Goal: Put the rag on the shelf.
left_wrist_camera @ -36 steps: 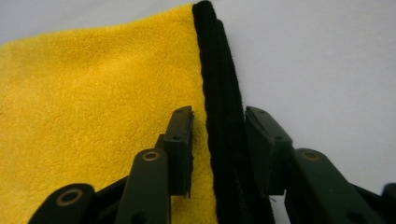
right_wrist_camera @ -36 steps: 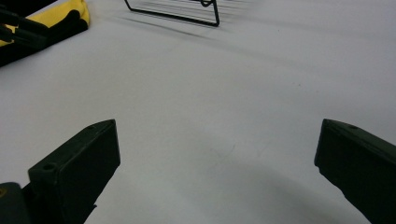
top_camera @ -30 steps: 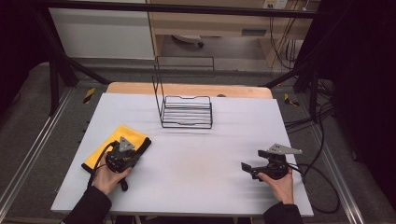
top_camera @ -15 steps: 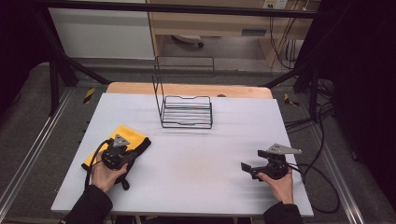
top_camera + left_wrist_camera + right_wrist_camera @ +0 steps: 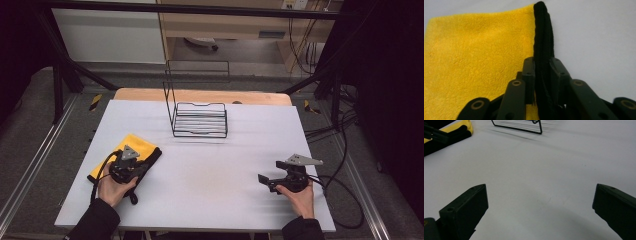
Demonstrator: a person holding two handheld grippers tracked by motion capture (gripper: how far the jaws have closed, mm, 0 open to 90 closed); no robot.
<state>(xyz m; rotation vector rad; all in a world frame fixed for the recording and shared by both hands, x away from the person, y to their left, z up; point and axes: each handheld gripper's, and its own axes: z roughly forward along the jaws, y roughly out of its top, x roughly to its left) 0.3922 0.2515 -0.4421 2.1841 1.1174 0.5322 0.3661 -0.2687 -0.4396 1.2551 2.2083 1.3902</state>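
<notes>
The left gripper [image 5: 541, 72] has its jaws drawn in on either side of the black edge [image 5: 543, 45] of the yellow cloth [image 5: 474, 57]; they have just been opening a little, and the pads seem to still press the hem, though the gap is hard to judge. The cloth lies flat at the table's [image 5: 210, 170] near-left. The right gripper [image 5: 540, 202] rests well apart on bare table, jaws spread wide. A wire rack [image 5: 199, 119] stands farther back.
</notes>
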